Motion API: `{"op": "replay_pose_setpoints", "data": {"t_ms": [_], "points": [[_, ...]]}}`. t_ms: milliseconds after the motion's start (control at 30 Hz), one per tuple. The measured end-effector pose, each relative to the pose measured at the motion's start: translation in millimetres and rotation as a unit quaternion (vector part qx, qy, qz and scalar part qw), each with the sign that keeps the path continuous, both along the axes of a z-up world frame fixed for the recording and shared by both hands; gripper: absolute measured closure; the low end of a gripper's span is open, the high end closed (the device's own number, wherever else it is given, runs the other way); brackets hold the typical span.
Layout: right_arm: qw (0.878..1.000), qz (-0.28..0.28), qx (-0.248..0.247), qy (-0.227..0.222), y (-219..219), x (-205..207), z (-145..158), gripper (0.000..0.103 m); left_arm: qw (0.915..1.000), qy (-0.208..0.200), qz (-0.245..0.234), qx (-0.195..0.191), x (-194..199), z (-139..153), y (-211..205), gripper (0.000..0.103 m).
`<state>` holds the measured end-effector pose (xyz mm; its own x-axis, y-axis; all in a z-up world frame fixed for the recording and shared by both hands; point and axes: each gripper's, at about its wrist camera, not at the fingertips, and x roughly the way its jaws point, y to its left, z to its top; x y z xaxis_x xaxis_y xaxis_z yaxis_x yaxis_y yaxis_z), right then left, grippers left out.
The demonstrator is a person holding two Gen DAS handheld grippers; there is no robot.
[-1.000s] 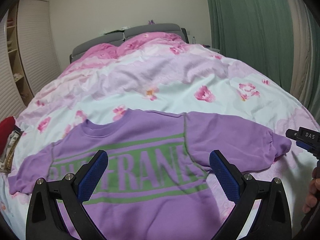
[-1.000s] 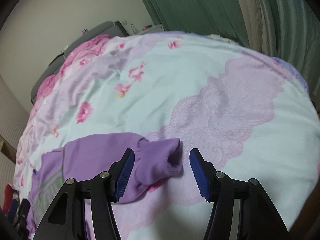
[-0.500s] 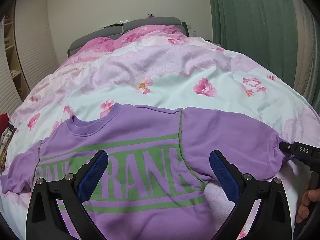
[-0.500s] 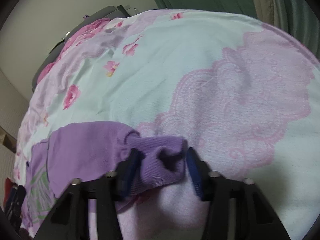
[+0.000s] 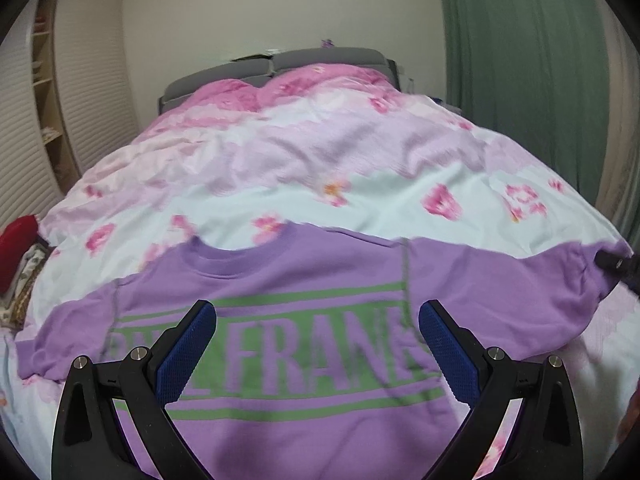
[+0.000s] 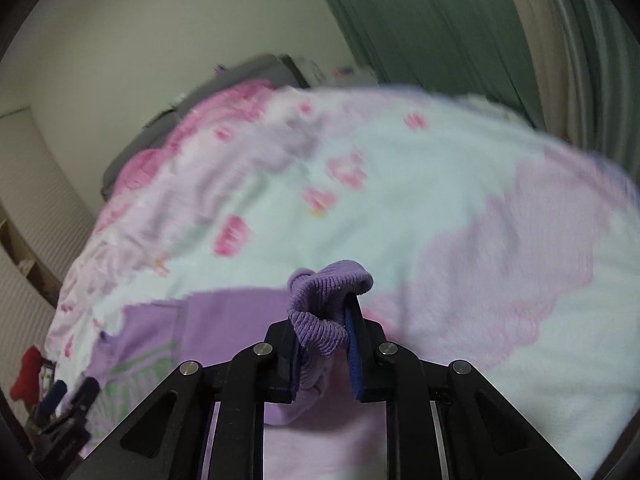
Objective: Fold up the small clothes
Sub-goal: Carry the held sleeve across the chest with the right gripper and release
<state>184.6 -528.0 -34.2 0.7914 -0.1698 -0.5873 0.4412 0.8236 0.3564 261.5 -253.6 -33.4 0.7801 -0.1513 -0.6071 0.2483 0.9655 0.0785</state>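
Observation:
A small purple sweatshirt (image 5: 304,280) with green lettering lies face up on the bed, neck toward the headboard. My left gripper (image 5: 318,344) is open and hovers over its chest, touching nothing. My right gripper (image 6: 326,340) is shut on the ribbed cuff (image 6: 324,300) of the sweatshirt's right sleeve and holds it raised off the bed. In the left wrist view that sleeve (image 5: 520,280) stretches right to the right gripper's tip (image 5: 614,262). The left sleeve (image 5: 68,332) lies flat. The sweatshirt's body shows in the right wrist view (image 6: 224,320).
The bed carries a pale floral duvet (image 5: 320,168) with a grey headboard (image 5: 280,64) behind. Green curtains (image 5: 520,60) hang at the right. A shelf and slatted doors (image 5: 48,100) stand left. A red item (image 5: 18,252) lies at the bed's left edge.
My right gripper closed on the sleeve cuff and lifted it off the bed. My left gripper stayed open and shifted slightly over the sweatshirt.

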Motion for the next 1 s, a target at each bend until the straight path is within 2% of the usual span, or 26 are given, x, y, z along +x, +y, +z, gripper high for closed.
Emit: {"op": "replay_pose_setpoints", "data": {"t_ms": [133, 233, 433, 533, 700, 833, 867, 900, 1000], "points": [[0.998, 0.049, -0.029, -0.039, 54, 22, 40, 0.084, 0.9994, -0.016, 0.028, -0.008, -2, 16, 42, 0.0], [0.993, 0.093, -0.046, -0.05, 101, 47, 56, 0.084, 0.998, -0.03, 0.054, -0.01, -2, 26, 80, 0.0], [0.98, 0.179, -0.07, -0.057, 202, 102, 60, 0.084, 0.9922, -0.039, 0.118, -0.013, 4, 33, 164, 0.0], [0.968, 0.228, -0.095, -0.033, 260, 128, 44, 0.084, 0.9879, -0.032, 0.151, -0.013, 11, 27, 208, 0.0], [0.947, 0.285, -0.141, 0.042, 339, 165, -22, 0.084, 0.9841, -0.014, 0.177, 0.003, 14, 8, 248, 0.0], [0.936, 0.316, -0.13, 0.084, 365, 173, -63, 0.078, 0.9825, -0.001, 0.186, 0.012, 14, -7, 266, 0.0], [0.934, 0.325, -0.124, 0.088, 369, 171, -71, 0.069, 0.9821, 0.003, 0.188, 0.012, 15, -11, 269, 0.0], [0.932, 0.33, -0.12, 0.089, 371, 171, -74, 0.065, 0.9818, 0.006, 0.189, 0.011, 15, -15, 271, 0.0], [0.931, 0.34, -0.113, 0.076, 374, 159, -73, 0.061, 0.9817, 0.012, 0.19, 0.008, 16, -20, 273, 0.0]]}}
